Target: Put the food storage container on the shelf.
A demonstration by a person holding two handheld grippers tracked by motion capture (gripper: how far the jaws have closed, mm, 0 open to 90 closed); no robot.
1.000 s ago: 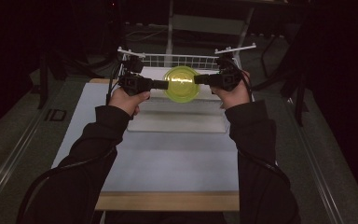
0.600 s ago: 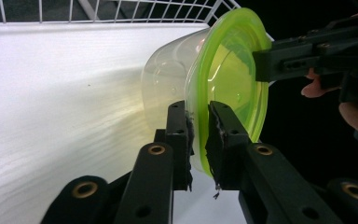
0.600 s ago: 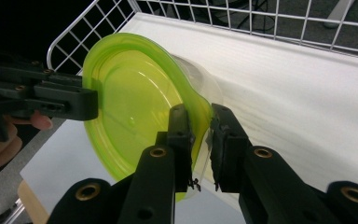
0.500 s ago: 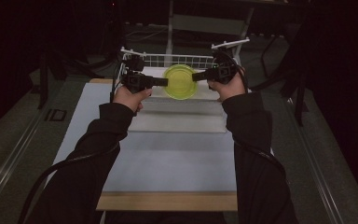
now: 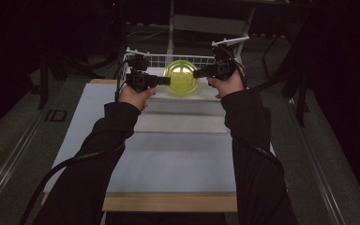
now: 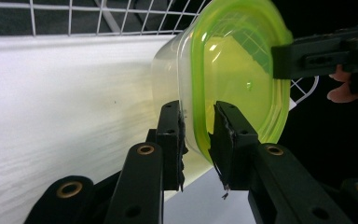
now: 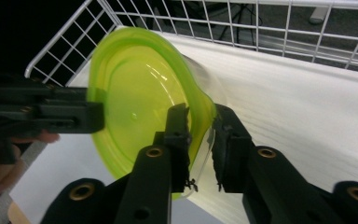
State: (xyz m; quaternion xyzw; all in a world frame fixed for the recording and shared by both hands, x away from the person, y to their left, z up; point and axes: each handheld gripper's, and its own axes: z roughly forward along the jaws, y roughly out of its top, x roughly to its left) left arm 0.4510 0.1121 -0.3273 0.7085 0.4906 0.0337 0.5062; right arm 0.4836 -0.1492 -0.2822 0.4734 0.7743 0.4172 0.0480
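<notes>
Holding, jointly: one clear plastic container with a lime-green lid [image 5: 181, 77], lidded, carried between two grippers above the white tray [image 5: 201, 96] of a white wire rack [image 5: 187, 60] at the table's far end.

Left gripper [image 5: 163, 81]: jaws clamped on the container's rim at the lid edge, one jaw on the lid face, one on the clear wall, as the left gripper view shows [image 6: 198, 140].

Right gripper [image 5: 198, 73]: jaws clamped likewise on the opposite rim [image 7: 200, 140].

Contents: none discernible through the lid.

Handling note (judgement): the step appears to be setting the container into the rack. Keep both hands level and moving together, so the rim does not twist out of either grip; lower until the base rests on the tray before loosening either side.
</notes>
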